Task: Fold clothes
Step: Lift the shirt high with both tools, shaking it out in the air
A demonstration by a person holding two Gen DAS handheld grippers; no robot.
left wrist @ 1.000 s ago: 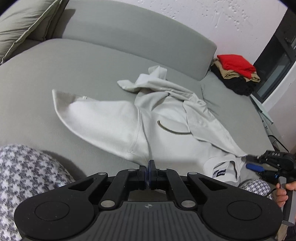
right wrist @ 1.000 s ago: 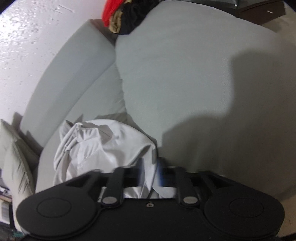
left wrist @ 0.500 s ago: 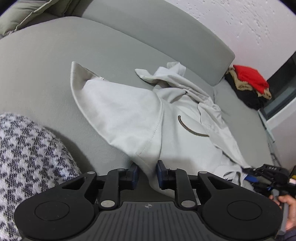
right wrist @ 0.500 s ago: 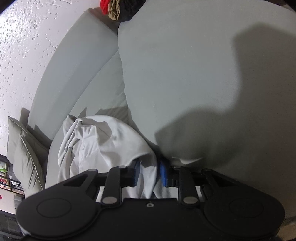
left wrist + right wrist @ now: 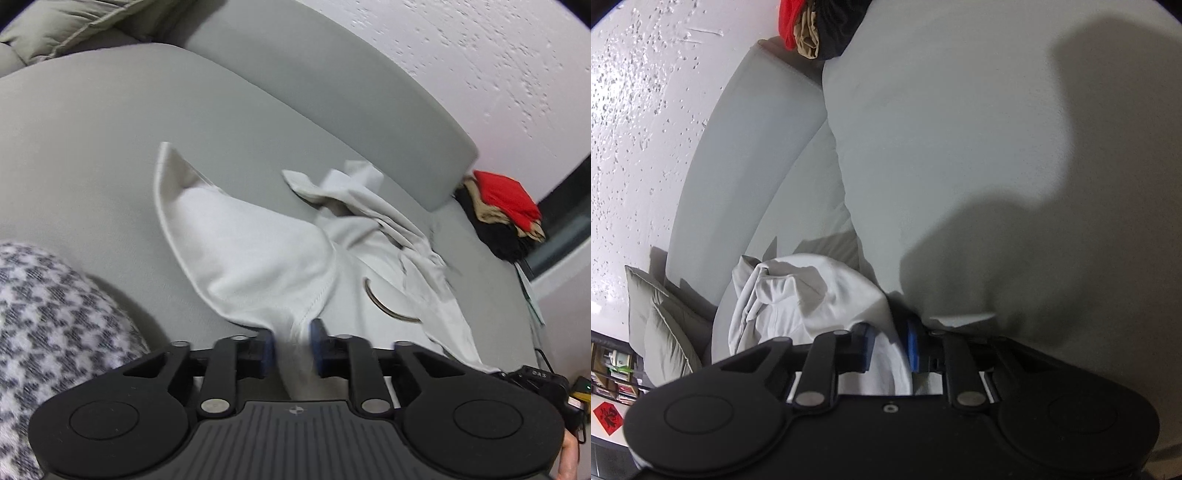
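While both hand-held grippers close on it, soft pale garment (image 5: 258,258) lies crumpled on smooth grey sofa (image 5: 92,147).

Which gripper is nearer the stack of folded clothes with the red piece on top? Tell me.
Right. In the left wrist view the right gripper sits on the stack's side of the pale garment; the left gripper is closing on the garment's opposite end.

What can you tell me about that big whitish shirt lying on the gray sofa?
The whitish shirt looks like soft, thick cotton with stitched seams and a dark curved line on its front. It lies crumpled and unfolded on the gray sofa, one part spread flat toward the left, the far part bunched in wrinkles. The left gripper and right gripper are each closing with a fold of it between the blue pads.
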